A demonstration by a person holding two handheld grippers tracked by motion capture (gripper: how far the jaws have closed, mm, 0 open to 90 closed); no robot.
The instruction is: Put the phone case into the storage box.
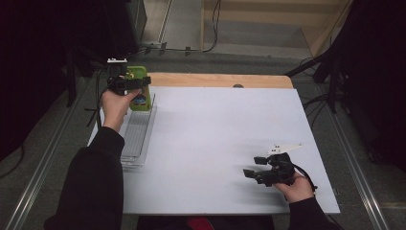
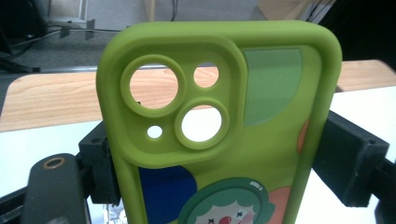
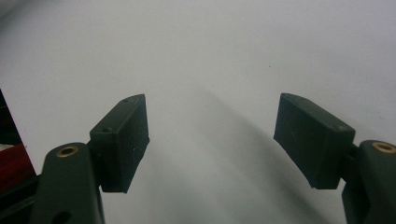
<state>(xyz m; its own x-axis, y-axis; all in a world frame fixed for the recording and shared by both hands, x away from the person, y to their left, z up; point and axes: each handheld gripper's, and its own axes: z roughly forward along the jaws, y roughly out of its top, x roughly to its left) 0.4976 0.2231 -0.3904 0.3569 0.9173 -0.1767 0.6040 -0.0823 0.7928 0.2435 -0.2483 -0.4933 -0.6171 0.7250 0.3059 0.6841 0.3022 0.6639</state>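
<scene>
A lime-green phone case (image 2: 275,140), with camera cut-outs and a cartoon clown print, stands upright between the jaws of my left gripper (image 2: 224,163), whose pads (image 2: 350,158) press on its two long sides. From above, the left gripper (image 1: 130,85) holds the phone case (image 1: 140,91) over the far end of a clear plastic tray (image 1: 136,136) at the table's left edge. My right gripper (image 1: 253,166) rests low near the front right of the table. In its own view the right gripper (image 3: 212,135) stands open over the bare white surface.
The white tabletop (image 1: 215,129) lies between the two hands. A wooden strip (image 1: 215,80) runs along its far edge. Cables and dark stands surround the table on the floor.
</scene>
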